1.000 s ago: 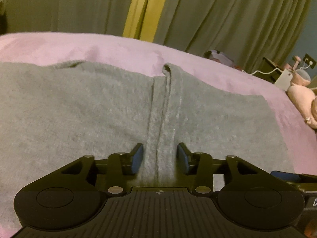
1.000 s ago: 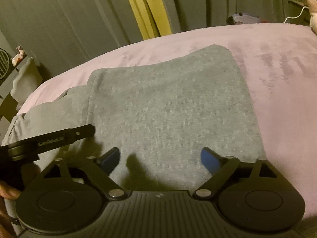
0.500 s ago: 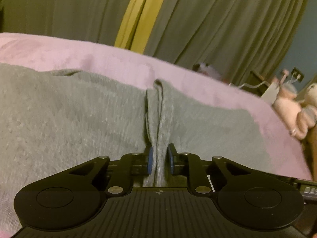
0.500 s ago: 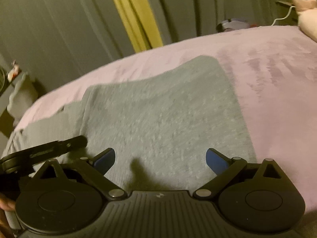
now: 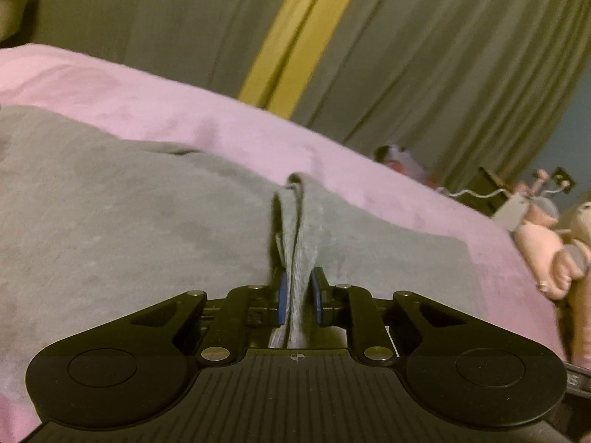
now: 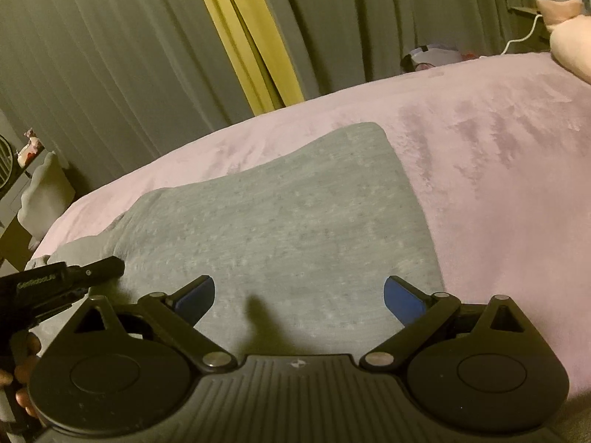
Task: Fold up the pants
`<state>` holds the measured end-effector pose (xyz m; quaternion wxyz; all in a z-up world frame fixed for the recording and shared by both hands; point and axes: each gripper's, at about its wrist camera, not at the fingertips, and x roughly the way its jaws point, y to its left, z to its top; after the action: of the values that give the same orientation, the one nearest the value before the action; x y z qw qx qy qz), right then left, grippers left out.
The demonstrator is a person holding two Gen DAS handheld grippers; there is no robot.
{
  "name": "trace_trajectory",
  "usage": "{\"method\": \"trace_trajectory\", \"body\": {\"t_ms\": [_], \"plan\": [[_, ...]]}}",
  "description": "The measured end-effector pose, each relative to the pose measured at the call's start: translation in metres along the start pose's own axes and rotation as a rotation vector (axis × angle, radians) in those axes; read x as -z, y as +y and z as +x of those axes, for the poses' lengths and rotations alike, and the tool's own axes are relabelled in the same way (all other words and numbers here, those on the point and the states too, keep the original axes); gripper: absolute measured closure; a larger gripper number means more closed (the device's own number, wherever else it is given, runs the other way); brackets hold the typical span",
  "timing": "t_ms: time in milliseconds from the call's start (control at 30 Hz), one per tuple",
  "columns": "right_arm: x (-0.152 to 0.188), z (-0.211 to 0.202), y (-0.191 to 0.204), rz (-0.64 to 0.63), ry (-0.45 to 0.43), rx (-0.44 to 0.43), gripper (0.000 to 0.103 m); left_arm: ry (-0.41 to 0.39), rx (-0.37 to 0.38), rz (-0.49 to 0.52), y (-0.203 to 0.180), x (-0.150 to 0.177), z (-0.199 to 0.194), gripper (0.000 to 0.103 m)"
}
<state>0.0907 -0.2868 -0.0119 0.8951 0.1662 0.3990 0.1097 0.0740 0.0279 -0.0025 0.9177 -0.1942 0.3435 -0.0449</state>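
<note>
Grey knit pants (image 5: 155,221) lie spread flat on my pink blanket (image 5: 184,110), filling the lower left and centre of the left wrist view. My left gripper (image 5: 298,295) has its blue pads (image 5: 282,297) pressed in on a raised ridge of that grey fabric; the pinched fold stands up between the fingers and runs away toward 12 o'clock, ending at the garment's far edge where two layers show as a small loop. Cloth on both sides of the ridge slopes down to the blanket. In the right wrist view the pants (image 6: 295,221) sit ahead of my right gripper (image 6: 299,295), squared corner pointing to about 1 o'clock, right edge running down toward 4 o'clock along bare blanket (image 6: 498,184). Right fingers are spread wide, blue pads (image 6: 402,301) well apart, nothing between them but flat fabric below; I can't tell whether the tips touch the cloth. At 9 o'clock in that view I see the side of the left gripper (image 6: 74,277) over a bunched part of the pants, with a hand (image 6: 22,373) partly visible behind my right unit's housing. Grey curtains (image 6: 110,74) with a yellow strip (image 6: 243,44) hang behind the bed. Pink plush toys (image 5: 554,243) sit at 3 o'clock in the left view, blurred.
</note>
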Motion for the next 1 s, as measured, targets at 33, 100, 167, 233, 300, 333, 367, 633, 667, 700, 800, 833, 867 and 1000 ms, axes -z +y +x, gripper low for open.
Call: {"method": "trace_trajectory", "body": {"t_ms": [33,100,167,233,300,333,367,633,667,700,800,833,867,1000], "plan": [[0.000,0.000,0.000,-0.007,-0.001,0.000,0.005,0.005,-0.009,0.006,0.000,-0.001,0.001,0.087],[0.000,0.001,0.001,-0.019,-0.004,0.000,0.005,0.012,-0.022,0.018,0.000,-0.002,0.003,0.087],[0.000,0.001,0.001,-0.021,-0.012,-0.003,0.005,0.017,-0.035,0.025,0.000,-0.002,0.004,0.087],[-0.001,0.000,0.000,-0.019,-0.020,-0.005,0.005,0.016,-0.048,0.021,0.004,-0.003,0.006,0.091],[-0.001,0.000,-0.002,-0.011,-0.028,-0.009,0.013,-0.016,-0.130,0.011,0.011,-0.006,0.005,0.102],[-0.002,0.000,-0.003,-0.005,-0.026,-0.014,0.024,-0.033,-0.191,-0.005,0.018,-0.008,0.003,0.102],[-0.003,0.002,-0.005,0.003,-0.015,-0.013,0.034,-0.037,-0.229,-0.033,0.026,-0.010,0.002,0.101],[-0.012,0.010,0.007,-0.057,-0.067,0.061,0.070,-0.056,-0.028,0.041,-0.003,0.005,-0.015,0.063],[-0.012,0.014,0.010,-0.077,-0.063,0.065,0.070,-0.032,0.025,0.106,-0.020,0.013,-0.014,0.058],[-0.012,0.019,0.011,-0.088,-0.038,0.056,0.070,-0.006,0.057,0.177,-0.035,0.020,-0.011,0.053],[-0.008,0.037,0.015,-0.122,0.082,0.037,0.066,0.098,0.048,0.344,-0.066,0.041,0.008,0.047],[-0.008,0.036,0.018,-0.137,0.082,0.036,0.064,0.155,0.015,0.391,-0.072,0.048,0.019,0.047],[-0.008,0.036,0.018,-0.139,0.094,0.017,0.058,0.170,-0.016,0.435,-0.074,0.055,0.025,0.046],[0.000,0.027,0.022,-0.152,0.133,0.011,0.057,0.145,-0.056,0.483,-0.079,0.061,0.020,0.039]]}}
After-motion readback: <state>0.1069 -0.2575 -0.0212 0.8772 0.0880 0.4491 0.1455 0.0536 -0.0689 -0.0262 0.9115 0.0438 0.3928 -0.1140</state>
